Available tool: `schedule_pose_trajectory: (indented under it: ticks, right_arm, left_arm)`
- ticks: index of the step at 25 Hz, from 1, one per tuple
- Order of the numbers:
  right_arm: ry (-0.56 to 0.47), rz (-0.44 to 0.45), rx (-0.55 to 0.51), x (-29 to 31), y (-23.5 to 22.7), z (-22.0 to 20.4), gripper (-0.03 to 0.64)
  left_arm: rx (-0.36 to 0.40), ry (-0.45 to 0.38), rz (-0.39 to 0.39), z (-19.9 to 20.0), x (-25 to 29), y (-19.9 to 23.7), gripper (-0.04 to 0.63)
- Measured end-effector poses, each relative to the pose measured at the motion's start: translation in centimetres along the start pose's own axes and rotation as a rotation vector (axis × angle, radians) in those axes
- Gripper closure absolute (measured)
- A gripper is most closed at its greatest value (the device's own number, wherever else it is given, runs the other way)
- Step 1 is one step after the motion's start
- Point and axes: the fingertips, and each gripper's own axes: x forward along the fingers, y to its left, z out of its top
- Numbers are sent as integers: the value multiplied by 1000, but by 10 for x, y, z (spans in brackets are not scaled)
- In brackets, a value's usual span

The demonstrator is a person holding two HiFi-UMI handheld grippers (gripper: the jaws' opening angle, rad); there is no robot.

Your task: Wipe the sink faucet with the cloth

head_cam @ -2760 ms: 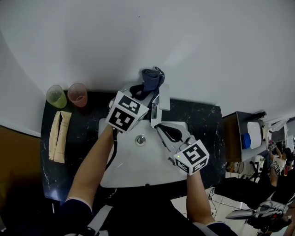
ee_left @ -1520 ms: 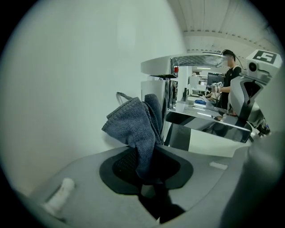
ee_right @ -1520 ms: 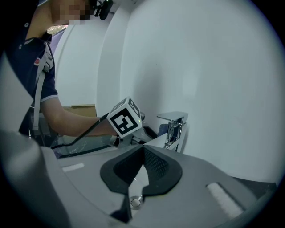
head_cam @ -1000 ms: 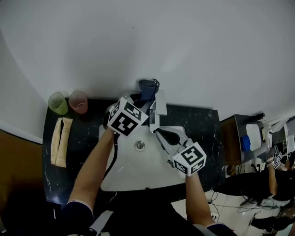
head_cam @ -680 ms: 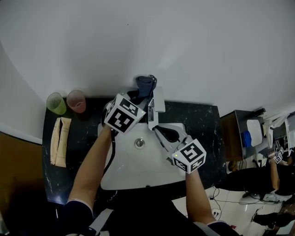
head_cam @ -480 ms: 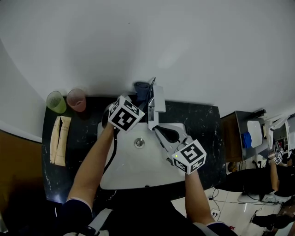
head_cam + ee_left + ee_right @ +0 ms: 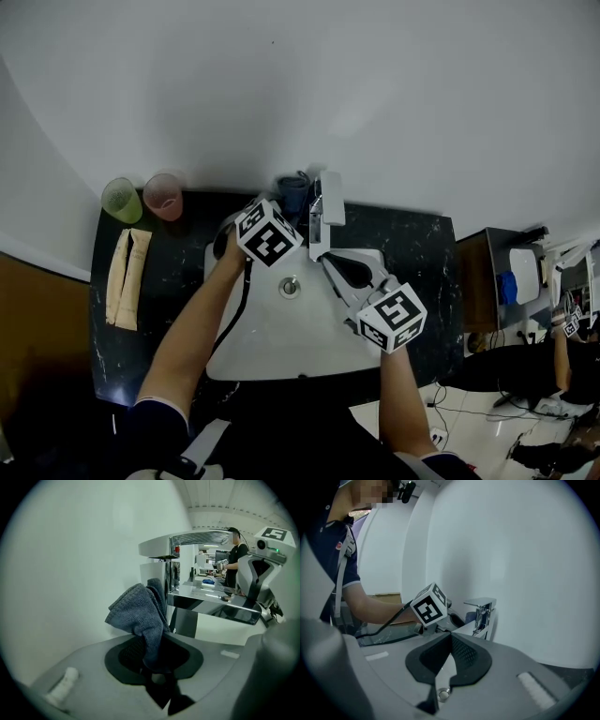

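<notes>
My left gripper has its jaws partly apart, clamped on the cloth. I hold the cloth just beside the faucet. My right gripper has its jaws together, empty, over the sink.

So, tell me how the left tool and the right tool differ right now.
The left tool is clamped on a grey-blue cloth; the right tool is shut on nothing. The left tool is up beside the faucet, near the wall; the right tool sits further back, over the right side of the sink. Both point toward the faucet.
</notes>
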Motion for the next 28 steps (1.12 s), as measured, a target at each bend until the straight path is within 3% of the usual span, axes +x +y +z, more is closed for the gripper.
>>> schedule_pose_trajectory:
  ticks: [4, 8, 18, 24, 28]
  right_arm:
    - [-6, 1, 3, -3, -1, -1, 611]
    - [-7, 10, -4, -1, -2, -1, 611]
    - [-26, 28, 3, -1, -2, 0, 611]
    - [-39, 29, 14, -4, -6, -1, 611]
    - [-41, 27, 15, -4, -9, -1, 611]
  left_arm:
    - [16, -6, -53, -3, -8, -17, 499]
    - [-19, -41, -197, -2, -13, -45, 499]
    - [5, -78, -236, 4, -19, -62, 497]
    - [75, -63, -347, -6, -33, -102, 497]
    - [69, -74, -373, -10, -40, -118, 497]
